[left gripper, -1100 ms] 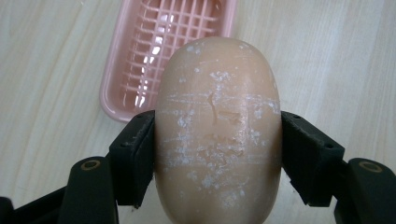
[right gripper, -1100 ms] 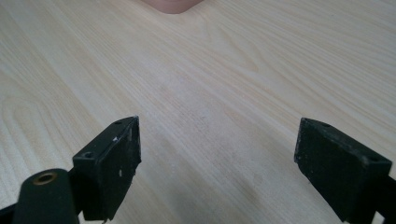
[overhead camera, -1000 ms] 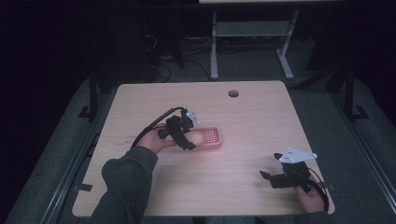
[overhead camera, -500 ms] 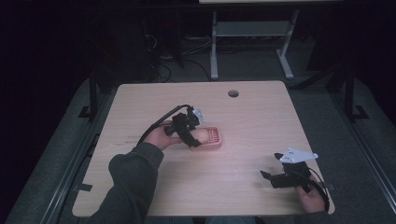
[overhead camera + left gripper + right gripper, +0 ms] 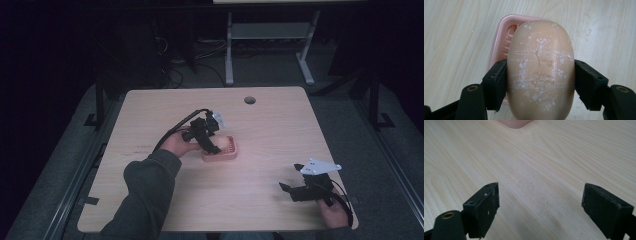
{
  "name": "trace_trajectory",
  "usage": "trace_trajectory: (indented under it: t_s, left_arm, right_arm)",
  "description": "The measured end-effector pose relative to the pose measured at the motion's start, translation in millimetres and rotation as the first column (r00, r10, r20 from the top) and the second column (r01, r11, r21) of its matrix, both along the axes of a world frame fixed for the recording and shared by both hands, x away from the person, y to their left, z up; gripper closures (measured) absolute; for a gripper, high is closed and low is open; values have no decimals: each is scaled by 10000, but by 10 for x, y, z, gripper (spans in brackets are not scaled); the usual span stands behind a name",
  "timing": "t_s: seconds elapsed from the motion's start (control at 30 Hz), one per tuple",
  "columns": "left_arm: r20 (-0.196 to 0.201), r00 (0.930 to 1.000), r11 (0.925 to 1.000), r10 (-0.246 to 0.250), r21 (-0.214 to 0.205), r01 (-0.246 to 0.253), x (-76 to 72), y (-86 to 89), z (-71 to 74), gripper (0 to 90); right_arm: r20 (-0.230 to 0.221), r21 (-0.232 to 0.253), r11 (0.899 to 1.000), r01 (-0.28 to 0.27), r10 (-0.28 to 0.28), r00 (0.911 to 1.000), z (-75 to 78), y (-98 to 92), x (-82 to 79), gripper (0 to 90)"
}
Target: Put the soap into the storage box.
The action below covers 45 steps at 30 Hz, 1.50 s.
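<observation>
The table (image 5: 260, 185) is a pale wood top carrying a pink soap dish (image 5: 223, 149) near its centre and a round cable hole (image 5: 249, 100) close to the far edge, at about 1 o'clock from the dish. Beyond the table, white desk legs (image 5: 229, 50) and loose cables lie on the dark floor. The left gripper (image 5: 209, 142) sits over the near-left part of the dish, with its cable arcing back toward the sleeve at 7 o'clock. In the left gripper view the left gripper (image 5: 540, 83) is clamped on a peach-coloured soap bar (image 5: 540, 70), one black jaw pressed flat against each long side of the bar. The bar is an oval with scuffed white marks on its top face; its long axis runs along the gripper's line of sight, from 6 o'clock to 12 o'clock in that view, with the rounded far end pointing to 12 o'clock. The bar covers most of the soap dish (image 5: 503, 37) beneath; the dish's ribbed left rim shows at 10 o'clock from the bar. Whether the bar touches the dish cannot be told. The right gripper (image 5: 286, 188) lies near the table's near-right corner, at about 4 o'clock from the dish and well apart from it. In the right gripper view the right gripper (image 5: 540, 207) has its jaws spread wide with bare wood between them, and a corner of the soap dish (image 5: 515, 123) shows at 12 o'clock.
</observation>
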<state>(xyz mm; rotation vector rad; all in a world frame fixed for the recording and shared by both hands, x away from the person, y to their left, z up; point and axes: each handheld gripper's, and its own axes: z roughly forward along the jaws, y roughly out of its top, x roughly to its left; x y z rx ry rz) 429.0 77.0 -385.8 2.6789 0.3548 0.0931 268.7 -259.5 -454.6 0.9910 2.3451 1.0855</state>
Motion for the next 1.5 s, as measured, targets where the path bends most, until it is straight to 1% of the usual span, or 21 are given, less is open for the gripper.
trace_trajectory:
  t_s: [0.07, 0.17, 0.23, 0.3, 0.5, 0.6, 0.77, 0.8, 0.87, 0.9, 0.93, 1.17, 1.5]
  left_arm:
    - [-63, 10000, 9999, 66, -94, -67, 18, -17, -16, 323]
    - [1, 10000, 10000, -21, -25, 21, 44, -48, -38, 323]
    - [-77, 10000, 10000, -13, -50, 12, 52, -64, -60, 323]
    - [-82, 10000, 10000, -42, 60, 43, 62, -78, -79, 323]
    - [-182, 9998, 9999, 124, 81, -122, 100, -85, -128, 323]
    - [-182, 9998, 9998, 103, 189, -99, 122, -90, -155, 323]
    - [-253, 9995, 9996, 189, 208, -183, 150, -107, -200, 323]
    - [-205, 9996, 9995, 170, 258, -164, 153, -113, -213, 323]
    - [-232, 9997, 9993, 105, 371, -96, 160, -122, -230, 323]
    - [-194, 9997, 9992, 163, 357, -156, 161, -125, -241, 323]
    - [-250, 9996, 9991, 143, 405, -133, 169, -124, -243, 323]
    - [-205, 9996, 9992, 196, 343, -189, 188, -129, -268, 323]
    - [-241, 9993, 9992, 281, 298, -274, 216, -137, -296, 322]
  right_arm:
    - [0, -6, 10000, 2, -2, 10000, 0, 1, 0, 141]
    - [-36, 2, 10000, -8, 8, 10000, 0, 2, -3, 141]
    - [13, -55, 10000, -59, 59, 10000, -3, -5, 0, 141]
    - [-11, -21, 10000, -39, 39, 10000, -1, -8, -2, 141]
    - [-47, -12, 10000, -33, 33, 10000, -1, -7, -5, 141]
    - [-48, -16, 10000, -31, 31, 10000, -4, -10, -1, 141]
    - [-49, -12, 10000, -41, 41, 10000, -4, -10, 0, 141]
    - [-59, -12, 10000, -38, 37, 10000, -5, -10, 0, 141]
    - [-84, -11, 10000, -43, 43, 10000, -6, -10, -1, 142]
    - [-82, -12, 10000, -39, 38, 10000, -7, -11, -1, 141]
    - [-83, -10, 10000, -25, 25, 10000, -6, -12, -1, 141]
    - [-139, 35, 10000, -9, 10, 9999, -9, -8, -2, 141]
    - [-118, 21, 10000, -11, 11, 9999, -11, -11, 1, 141]
